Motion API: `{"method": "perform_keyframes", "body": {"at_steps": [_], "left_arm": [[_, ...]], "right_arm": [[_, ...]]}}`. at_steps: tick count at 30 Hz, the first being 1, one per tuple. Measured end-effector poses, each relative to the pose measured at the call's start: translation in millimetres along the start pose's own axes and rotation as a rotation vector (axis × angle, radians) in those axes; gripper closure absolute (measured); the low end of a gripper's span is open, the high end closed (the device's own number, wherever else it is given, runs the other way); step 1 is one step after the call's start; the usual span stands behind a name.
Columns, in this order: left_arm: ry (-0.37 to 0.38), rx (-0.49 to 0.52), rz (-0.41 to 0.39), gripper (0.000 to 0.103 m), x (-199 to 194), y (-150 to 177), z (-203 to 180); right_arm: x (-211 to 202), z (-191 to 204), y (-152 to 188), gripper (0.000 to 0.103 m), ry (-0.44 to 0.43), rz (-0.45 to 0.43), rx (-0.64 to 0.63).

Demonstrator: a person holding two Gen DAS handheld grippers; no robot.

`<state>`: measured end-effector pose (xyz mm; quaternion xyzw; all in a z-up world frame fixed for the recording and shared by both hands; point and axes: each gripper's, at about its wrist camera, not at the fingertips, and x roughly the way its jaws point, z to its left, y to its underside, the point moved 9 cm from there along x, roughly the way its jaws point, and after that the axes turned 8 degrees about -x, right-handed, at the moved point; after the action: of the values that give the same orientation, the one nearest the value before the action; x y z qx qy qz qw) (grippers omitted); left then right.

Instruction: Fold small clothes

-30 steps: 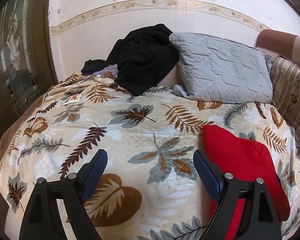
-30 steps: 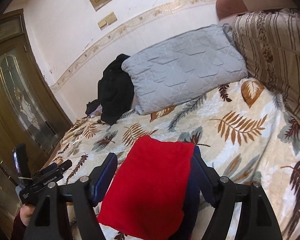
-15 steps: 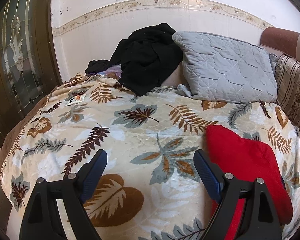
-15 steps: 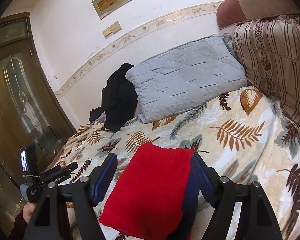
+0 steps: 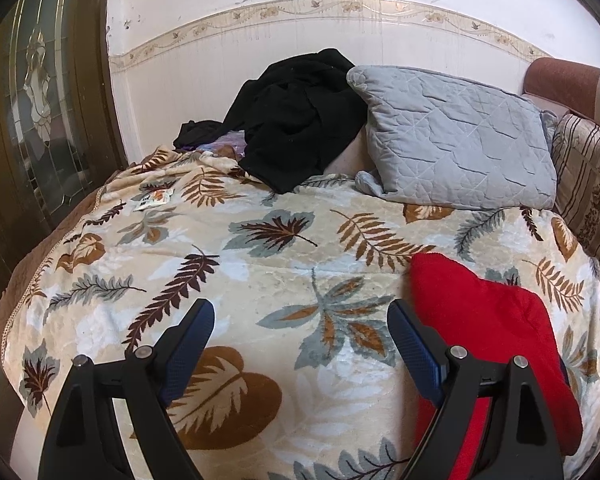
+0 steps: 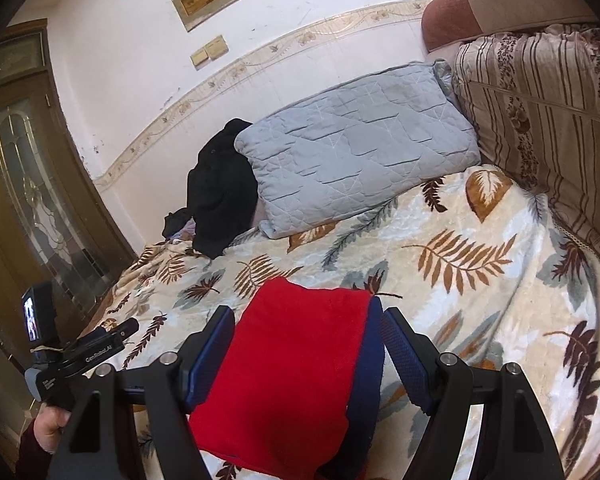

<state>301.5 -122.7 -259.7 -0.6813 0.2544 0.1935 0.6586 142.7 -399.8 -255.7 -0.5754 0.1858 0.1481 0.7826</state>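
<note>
A folded red garment (image 5: pixel 488 328) lies on the leaf-print bedspread (image 5: pixel 260 264), to the right of my left gripper (image 5: pixel 300 320), which is open and empty above the bed. In the right wrist view the red garment (image 6: pixel 292 372) rests on a dark blue piece (image 6: pixel 366 380) between the spread fingers of my right gripper (image 6: pixel 308 332). The jaws stand wide and do not press the cloth. The left gripper (image 6: pixel 100 340) shows at the far left of that view, held in a hand.
A grey quilted pillow (image 5: pixel 452 140) and a heap of black clothes (image 5: pixel 300 116) lie at the head of the bed by the wall. A striped cushion (image 6: pixel 540 120) stands at the right. A glazed wooden door (image 5: pixel 40 100) is at the left. A small packet (image 5: pixel 154 199) lies near the bed's left edge.
Both grippers have drawn back and up a little from the bed. The red garment lies where it was. Both stay open.
</note>
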Motion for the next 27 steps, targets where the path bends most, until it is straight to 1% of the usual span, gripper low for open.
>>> {"method": "perform_keyframes", "body": {"at_steps": [7, 19, 27], "left_arm": [[-0.006, 0.026, 0.007, 0.015, 3, 2, -4], [0.011, 0.051, 0.016, 0.014, 11, 5, -17], [0.037, 0.085, 0.023, 0.014, 15, 10, -32]], "right_arm": [[-2, 3, -1, 0.024, -0.011, -0.014, 0.003], [14, 9, 10, 0.024, -0.016, 0.036, -0.025], [22, 3, 15, 0.024, -0.015, 0.050, -0.017]]}}
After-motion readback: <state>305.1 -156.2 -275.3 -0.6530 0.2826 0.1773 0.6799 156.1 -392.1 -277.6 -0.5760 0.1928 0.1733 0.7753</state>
